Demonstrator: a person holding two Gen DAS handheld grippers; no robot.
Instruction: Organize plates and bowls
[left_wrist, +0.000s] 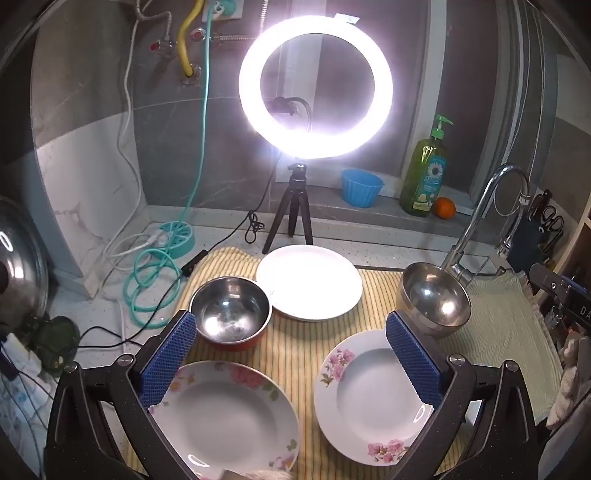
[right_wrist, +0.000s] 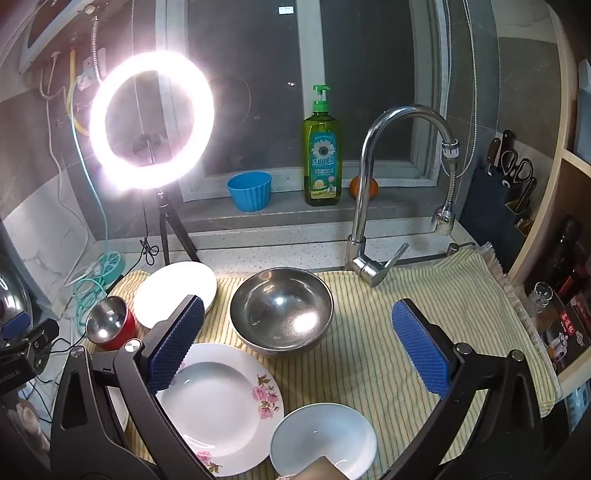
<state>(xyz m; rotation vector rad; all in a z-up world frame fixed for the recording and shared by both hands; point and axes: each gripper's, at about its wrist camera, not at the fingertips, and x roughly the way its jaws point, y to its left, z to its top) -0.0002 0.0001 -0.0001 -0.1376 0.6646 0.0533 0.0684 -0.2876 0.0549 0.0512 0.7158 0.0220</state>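
On a yellow striped cloth (left_wrist: 291, 354) lie two flowered plates, one at the near left (left_wrist: 221, 413) and one at the near right (left_wrist: 369, 398). Behind them stand a steel bowl with a red outside (left_wrist: 231, 312), a plain white plate (left_wrist: 308, 282) and a larger steel bowl (left_wrist: 434, 295). My left gripper (left_wrist: 290, 321) hangs open above the cloth between the two flowered plates, holding nothing. My right gripper (right_wrist: 298, 304) is open and empty over the large steel bowl (right_wrist: 282, 314), with a flowered plate (right_wrist: 218, 402) and a white bowl (right_wrist: 323, 439) below it.
A lit ring light on a tripod (left_wrist: 291, 214) stands behind the cloth, with cables (left_wrist: 147, 280) to its left. A faucet (right_wrist: 364, 206) rises at the back right. A soap bottle (right_wrist: 320, 155), blue cup (right_wrist: 250, 190) and orange sit on the sill. A knife block (right_wrist: 495, 192) stands at the right.
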